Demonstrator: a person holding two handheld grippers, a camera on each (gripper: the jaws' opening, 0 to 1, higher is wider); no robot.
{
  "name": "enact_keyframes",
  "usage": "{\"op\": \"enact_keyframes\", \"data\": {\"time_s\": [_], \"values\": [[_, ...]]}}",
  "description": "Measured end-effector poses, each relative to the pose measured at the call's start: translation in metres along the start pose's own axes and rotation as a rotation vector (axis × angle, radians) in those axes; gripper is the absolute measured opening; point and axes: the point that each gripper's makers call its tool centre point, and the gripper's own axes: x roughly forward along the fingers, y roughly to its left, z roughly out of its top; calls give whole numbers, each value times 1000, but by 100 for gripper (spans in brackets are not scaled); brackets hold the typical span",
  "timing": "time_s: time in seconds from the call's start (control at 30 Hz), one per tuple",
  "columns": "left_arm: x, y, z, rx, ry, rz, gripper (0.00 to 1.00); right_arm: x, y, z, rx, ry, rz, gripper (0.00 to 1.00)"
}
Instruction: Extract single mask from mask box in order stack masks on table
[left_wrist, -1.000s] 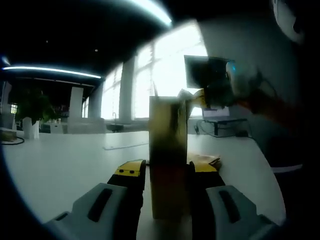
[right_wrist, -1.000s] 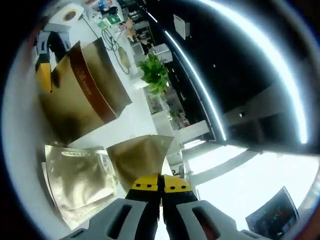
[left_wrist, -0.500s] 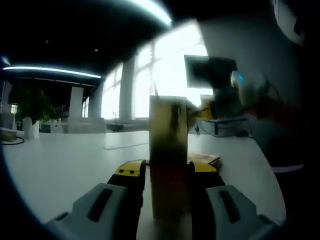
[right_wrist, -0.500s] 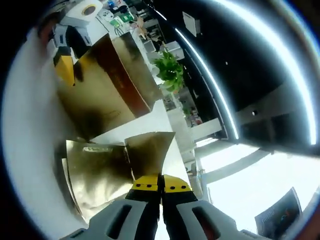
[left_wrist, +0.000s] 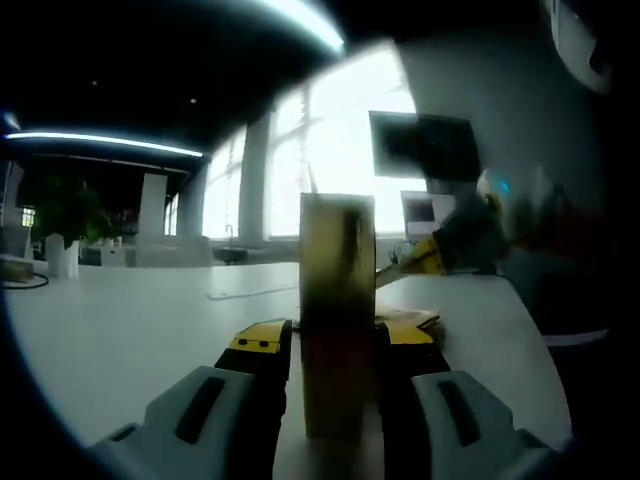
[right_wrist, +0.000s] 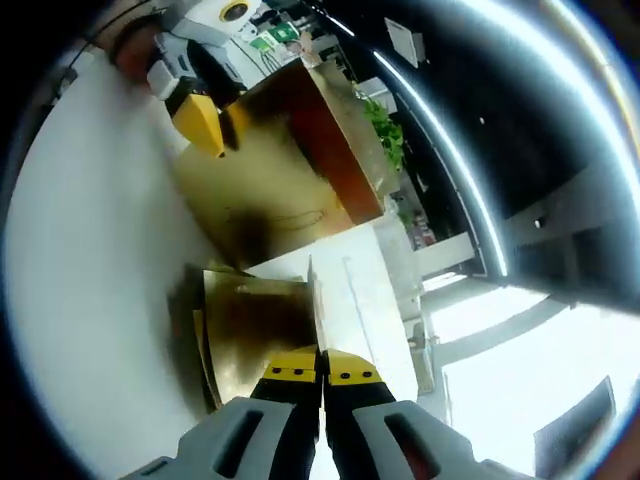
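Two hand-held grippers work at a white counter (left_wrist: 120, 320). In the left gripper view, the left hand-held gripper (left_wrist: 335, 345) clamps its yellow-tipped jaws on either side of the tall gold box (left_wrist: 337, 300), which stands upright on the counter. Behind the box, to its right, a low stack of gold masks (left_wrist: 412, 320) lies flat on the counter. The right hand-held gripper (left_wrist: 425, 260) comes in from the right, blurred, its yellow tip just above that stack. In the right gripper view, the right hand-held gripper (right_wrist: 321, 368) has its jaws pressed together on the thin edge of one gold mask (right_wrist: 314, 310), held edge-on so it reads as a narrow sliver. Just beneath it the stack (right_wrist: 250, 325) lies on the counter (right_wrist: 90, 270), with the box (right_wrist: 285, 160) close beyond, the left hand-held gripper (right_wrist: 200, 120) clamped on it. A potted plant (right_wrist: 385, 125) stands farther off.
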Motion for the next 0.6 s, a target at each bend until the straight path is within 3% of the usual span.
{"op": "enact_keyframes", "data": {"time_s": [0.27,0.6], "values": [[0,1,0,2,1,3,26,-2,23,-6,10,19,83,0],[0,0,-1,4,2,0,26,-3,28,-8,34,21,107,0]]}}
